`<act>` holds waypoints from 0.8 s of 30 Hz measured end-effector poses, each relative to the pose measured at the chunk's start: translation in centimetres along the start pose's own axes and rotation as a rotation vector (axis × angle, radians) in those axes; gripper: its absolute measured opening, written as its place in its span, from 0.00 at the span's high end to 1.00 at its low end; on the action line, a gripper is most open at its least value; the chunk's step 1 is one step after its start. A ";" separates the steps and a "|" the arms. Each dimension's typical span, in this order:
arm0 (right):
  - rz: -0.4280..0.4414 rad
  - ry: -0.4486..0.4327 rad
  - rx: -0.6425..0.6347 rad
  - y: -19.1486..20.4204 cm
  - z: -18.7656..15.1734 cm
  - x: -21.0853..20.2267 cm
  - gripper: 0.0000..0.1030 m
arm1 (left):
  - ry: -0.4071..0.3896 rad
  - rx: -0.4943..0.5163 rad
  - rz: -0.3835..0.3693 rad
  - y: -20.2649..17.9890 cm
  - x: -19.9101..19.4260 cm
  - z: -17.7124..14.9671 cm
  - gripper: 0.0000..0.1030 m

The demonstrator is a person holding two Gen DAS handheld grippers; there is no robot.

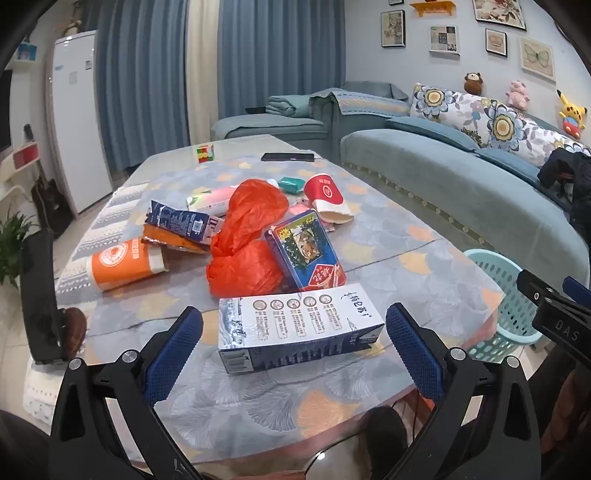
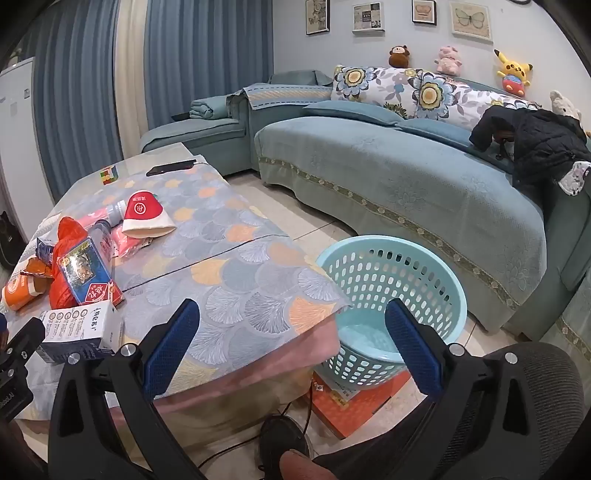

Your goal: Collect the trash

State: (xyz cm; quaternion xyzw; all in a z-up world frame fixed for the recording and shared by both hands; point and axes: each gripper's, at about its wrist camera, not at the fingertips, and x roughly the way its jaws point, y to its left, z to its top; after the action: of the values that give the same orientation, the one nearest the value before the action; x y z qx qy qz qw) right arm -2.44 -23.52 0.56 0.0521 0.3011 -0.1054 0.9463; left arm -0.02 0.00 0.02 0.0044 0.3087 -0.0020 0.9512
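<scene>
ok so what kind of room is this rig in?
Looks like a home living room: a blue sofa with soft toys along its back, framed pictures on the wall, and a low table covered with litter.

Glossy carton [image 1: 299, 328], perforated plastic basket [image 2: 391, 291]

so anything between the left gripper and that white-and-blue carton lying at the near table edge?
Nothing visible. The left gripper is open, its fingers either side of the white-and-blue carton, with only bare patterned tablecloth in front of it.

Left wrist over table [image 1: 424, 258], right toward basket [image 2: 388, 266], table shared
</scene>
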 end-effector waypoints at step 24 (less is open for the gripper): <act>-0.001 0.006 -0.001 0.0 -0.1 0.0 0.08 | 0.007 -0.002 -0.003 -0.5 0.0 -0.2 0.07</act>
State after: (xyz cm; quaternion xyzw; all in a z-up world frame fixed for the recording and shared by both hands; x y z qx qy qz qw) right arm -2.52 -23.47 0.50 0.0516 0.3040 -0.1056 0.9454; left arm -0.16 -0.53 -0.16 0.0032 0.3120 -0.0032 0.9501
